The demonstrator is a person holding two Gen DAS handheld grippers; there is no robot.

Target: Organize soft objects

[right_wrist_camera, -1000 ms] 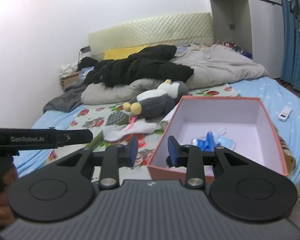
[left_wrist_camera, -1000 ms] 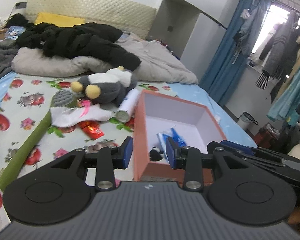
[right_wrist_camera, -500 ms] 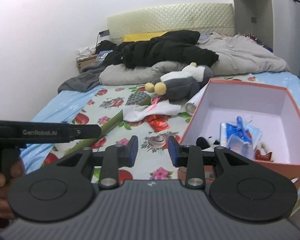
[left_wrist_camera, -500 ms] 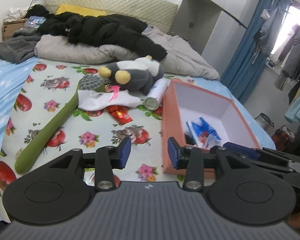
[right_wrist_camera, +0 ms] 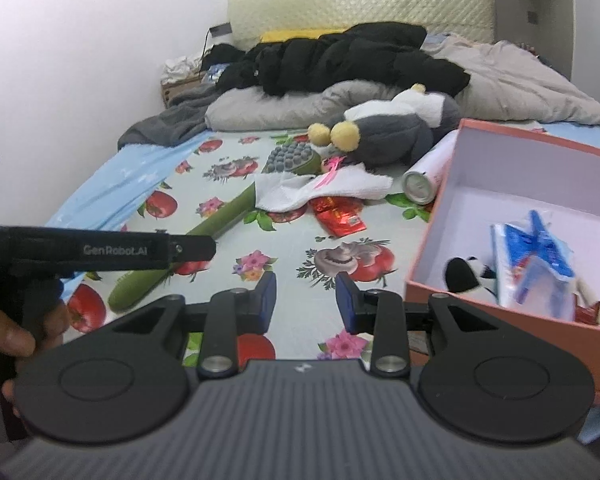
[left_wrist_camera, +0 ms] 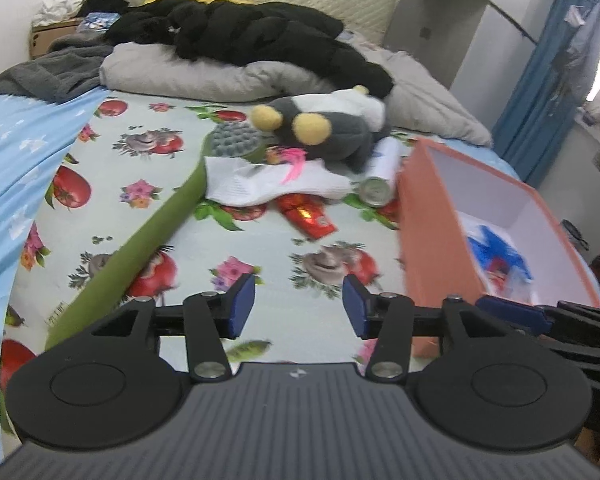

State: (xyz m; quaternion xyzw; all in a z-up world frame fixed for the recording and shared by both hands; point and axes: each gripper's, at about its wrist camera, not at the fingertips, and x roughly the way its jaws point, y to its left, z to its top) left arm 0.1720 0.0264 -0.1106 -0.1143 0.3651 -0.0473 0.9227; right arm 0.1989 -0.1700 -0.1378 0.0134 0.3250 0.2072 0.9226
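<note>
A grey plush penguin (left_wrist_camera: 332,128) (right_wrist_camera: 392,136) lies on the flowered sheet behind a white cloth (left_wrist_camera: 276,184) (right_wrist_camera: 324,188). A long green plush stick (left_wrist_camera: 140,240) (right_wrist_camera: 220,220) stretches to the left of them. The orange box (left_wrist_camera: 424,216) (right_wrist_camera: 540,160) on the right holds blue packets (right_wrist_camera: 532,256) and a small panda plush (right_wrist_camera: 466,276). My left gripper (left_wrist_camera: 298,306) hovers over bare sheet left of the box, its jaws opening with nothing between them. My right gripper (right_wrist_camera: 306,300) stands open and empty beside the box's near corner.
A red packet (left_wrist_camera: 308,216) and a white can (left_wrist_camera: 380,184) lie between the cloth and the box. A black jacket (left_wrist_camera: 260,28) and a grey duvet (right_wrist_camera: 520,76) fill the far bed. A person's hand (right_wrist_camera: 8,336) holds the left gripper's handle. A wall runs along the left.
Both grippers have sunk and shifted left, from over the box to over the flowered sheet. The left jaws stand wider apart. The right jaws look unchanged.
</note>
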